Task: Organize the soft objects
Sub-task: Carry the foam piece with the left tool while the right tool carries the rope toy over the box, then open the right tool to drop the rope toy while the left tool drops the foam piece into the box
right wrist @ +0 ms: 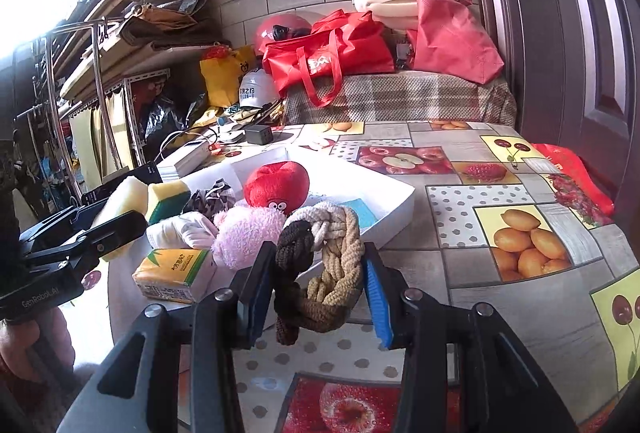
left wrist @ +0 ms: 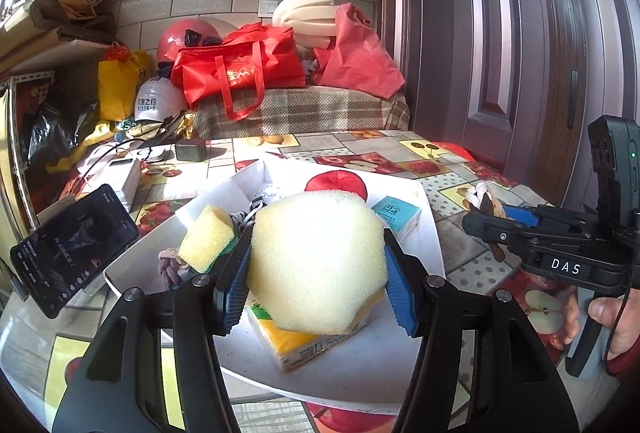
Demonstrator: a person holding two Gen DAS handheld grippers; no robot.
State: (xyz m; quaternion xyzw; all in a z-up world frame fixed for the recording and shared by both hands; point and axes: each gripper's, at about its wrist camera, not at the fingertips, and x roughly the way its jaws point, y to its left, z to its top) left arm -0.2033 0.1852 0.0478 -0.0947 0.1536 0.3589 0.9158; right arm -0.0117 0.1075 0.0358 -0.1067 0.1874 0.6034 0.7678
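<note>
My left gripper [left wrist: 318,269] is shut on a pale yellow foam sponge [left wrist: 316,261], held above a yellow tissue pack [left wrist: 304,343] in the white tray [left wrist: 360,373]. My right gripper [right wrist: 316,293] is shut on a braided rope toy [right wrist: 320,265] in brown, tan and white, just off the tray's [right wrist: 400,201] near edge. The right gripper also shows in the left wrist view [left wrist: 486,221], holding the rope [left wrist: 484,199] right of the tray. The tray also holds a red plush [right wrist: 276,187], a pink plush [right wrist: 244,233], a white cloth [right wrist: 180,231], a yellow-green sponge [left wrist: 208,239] and a teal tissue pack [left wrist: 398,215].
A phone [left wrist: 68,249] stands propped at the tray's left. A charger [left wrist: 191,149] and cables lie behind the tray. Red bags [left wrist: 240,69] and helmets sit on a plaid-covered bench [left wrist: 300,111] at the back. A door [left wrist: 520,53] is to the right. The fruit-print tablecloth [right wrist: 520,241] stretches right.
</note>
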